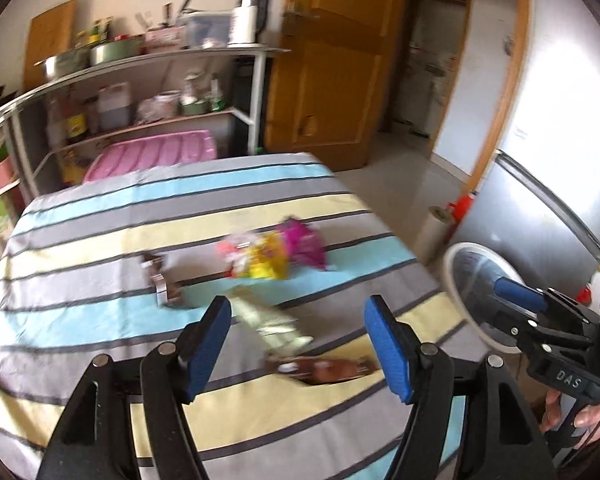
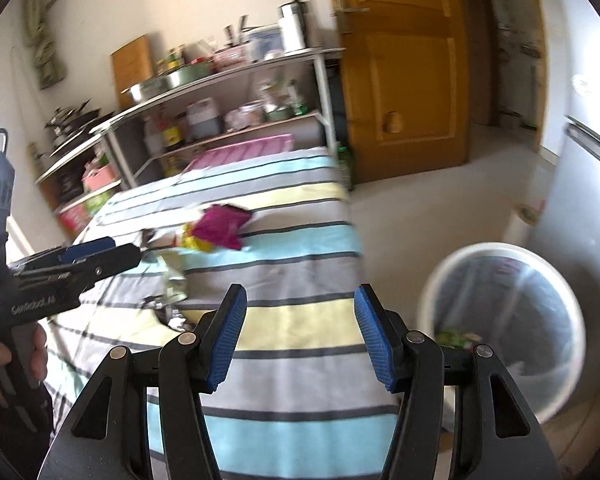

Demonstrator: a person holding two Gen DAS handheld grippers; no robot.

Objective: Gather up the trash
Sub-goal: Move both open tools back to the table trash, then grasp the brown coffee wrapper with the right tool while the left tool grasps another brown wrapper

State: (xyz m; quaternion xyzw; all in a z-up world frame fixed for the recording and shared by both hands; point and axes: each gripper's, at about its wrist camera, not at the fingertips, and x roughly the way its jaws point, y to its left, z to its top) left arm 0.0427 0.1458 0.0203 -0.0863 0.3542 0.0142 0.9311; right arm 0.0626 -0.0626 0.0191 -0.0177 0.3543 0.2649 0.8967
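Both tools are hovering over the table [image 1: 80, 240] with nothing in their grip, so the collecting is partly done at best. The left tool [image 1: 298, 344] is standing with its blue pads well apart and only air between them; under and beyond it are lying a pale gold wrapper [image 1: 272, 320] and a brown wrapper [image 1: 324, 368], neither touched. The right tool [image 2: 298, 336] is likewise gaping wide and empty over the striped cloth, close to the table's edge. Further off on the table, a cluster of litter is waiting: a magenta packet [image 1: 302, 242], a yellow packet [image 1: 266, 262] pressed against it, a pinkish scrap [image 1: 232, 246] beside those, and off to the left a small silvery-brown wrapper [image 1: 160, 284]. The bin [image 2: 500, 328] is standing on the floor just beside the table's right edge, lined with a clear bag, and something green is showing at its bottom, which suggests that at least one piece is already in; blur is making it hard to tell more. Judging from this, most of the work is remaining: about six pieces are still on the table. The nearest candidates for the left tool seem to be the gold and brown wrappers, while the right tool, sitting closest to the bin, is having no trash directly between its pads.
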